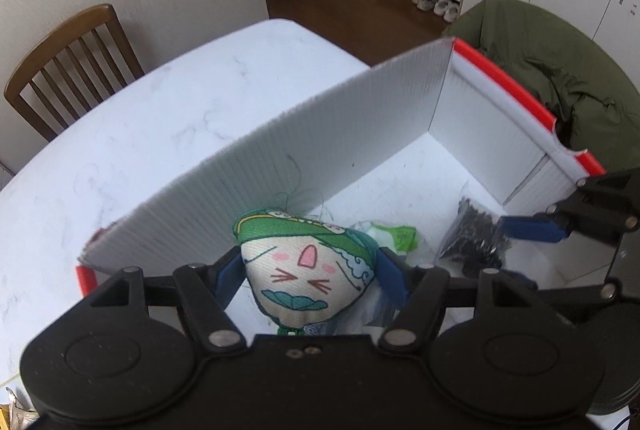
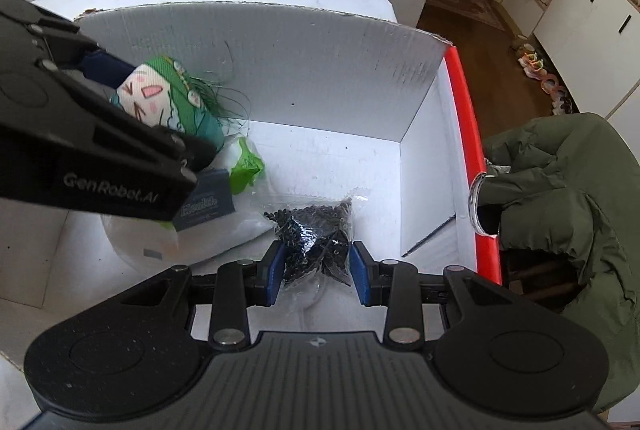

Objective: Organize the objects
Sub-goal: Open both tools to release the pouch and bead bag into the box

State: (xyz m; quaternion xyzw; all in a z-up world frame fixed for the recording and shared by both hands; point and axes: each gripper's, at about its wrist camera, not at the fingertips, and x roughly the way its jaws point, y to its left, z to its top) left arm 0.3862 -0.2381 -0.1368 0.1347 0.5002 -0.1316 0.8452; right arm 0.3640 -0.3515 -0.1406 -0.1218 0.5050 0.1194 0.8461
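Left gripper (image 1: 310, 270): clamped on plush doll (image 1: 308, 270) above white box (image 2: 280, 62). Right gripper (image 2: 318, 270): narrow, straddling bag of black bits (image 2: 316, 230) on box floor. Risk: slippery bag may slide free; grippers crowd each other.

We read "GenRobot.AI" in pale letters on the black left gripper (image 2: 120, 86) body | a dark blue card (image 2: 208, 200) in the box, near its left wall, bears white lettering we cannot make out

Two close downward wrist views, shared box (image 1: 360, 118) interior
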